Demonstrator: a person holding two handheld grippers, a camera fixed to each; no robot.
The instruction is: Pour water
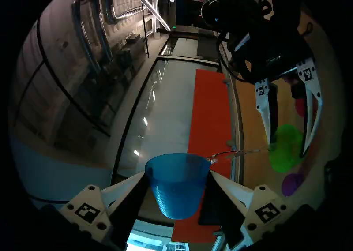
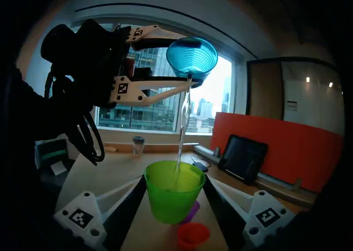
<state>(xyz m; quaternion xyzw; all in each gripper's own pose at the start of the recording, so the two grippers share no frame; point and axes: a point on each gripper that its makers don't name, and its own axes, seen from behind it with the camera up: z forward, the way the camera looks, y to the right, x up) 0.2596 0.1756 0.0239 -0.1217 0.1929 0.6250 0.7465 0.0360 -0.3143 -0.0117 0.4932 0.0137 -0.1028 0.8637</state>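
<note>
- The left gripper point(image 1: 177, 176) was closed on a blue cup point(image 1: 178, 189), with both fingers pressed against the cup's sides.
- In the right gripper view, the left gripper point(image 2: 183, 59) was seen higher up, and the blue cup point(image 2: 192, 57) was tipped over with its mouth turned toward the camera.
- A thin stream of water point(image 2: 182, 127) was shown falling from the blue cup's lip into a green cup point(image 2: 174, 200) — the stream was received inside the rim.
- The right gripper point(image 2: 174, 180) was clamped on the green cup, which was held upright over a wooden table point(image 2: 101, 171); whether it rested on the table could not be told.
- In the left gripper view, the right gripper point(image 1: 287, 147) was seen farther off with the green cup point(image 1: 286, 154) between its fingers.
- A purple cup point(image 2: 193, 211) and an orange cup point(image 2: 192, 235) were placed on the table close under the green cup — contact could not be judged.
- An orange partition point(image 2: 282, 145) was set behind the table, with a dark tablet point(image 2: 242, 158) propped in front of it and a window point(image 2: 150, 114) to its left.
</note>
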